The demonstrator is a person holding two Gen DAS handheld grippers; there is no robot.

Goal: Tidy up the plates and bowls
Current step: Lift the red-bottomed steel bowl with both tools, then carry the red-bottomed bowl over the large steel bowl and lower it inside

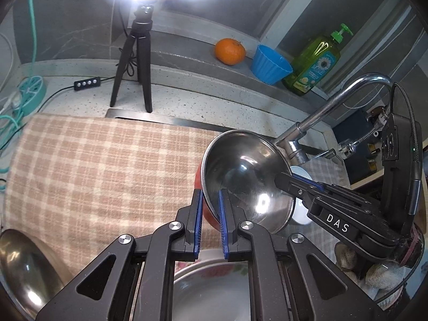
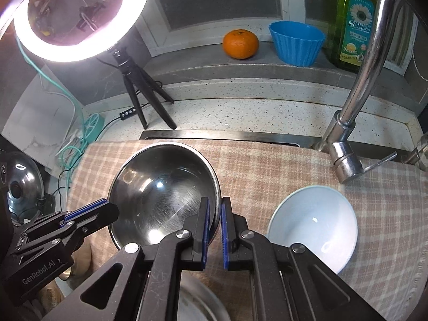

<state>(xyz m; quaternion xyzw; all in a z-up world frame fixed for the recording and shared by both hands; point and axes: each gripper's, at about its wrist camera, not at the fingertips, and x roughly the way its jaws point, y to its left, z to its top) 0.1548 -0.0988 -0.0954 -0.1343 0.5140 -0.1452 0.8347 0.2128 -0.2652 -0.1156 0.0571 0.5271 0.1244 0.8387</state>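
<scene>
"DAS" stands in white on my right gripper [image 1: 287, 184]; "GenRobot.AI" on my left gripper [image 2: 113, 208]. The green soap bottle [image 2: 353, 24], right of the faucet's [image 2: 355, 85] far side, carries unreadable characters.

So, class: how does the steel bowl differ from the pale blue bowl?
The steel bowl is shiny metal; the pale blue bowl looks glazed and opaque. The steel bowl is tilted, with the left gripper and right gripper each shut on its rim; the pale blue bowl rests ungripped on the checked cloth. Both are round, open and empty.
</scene>
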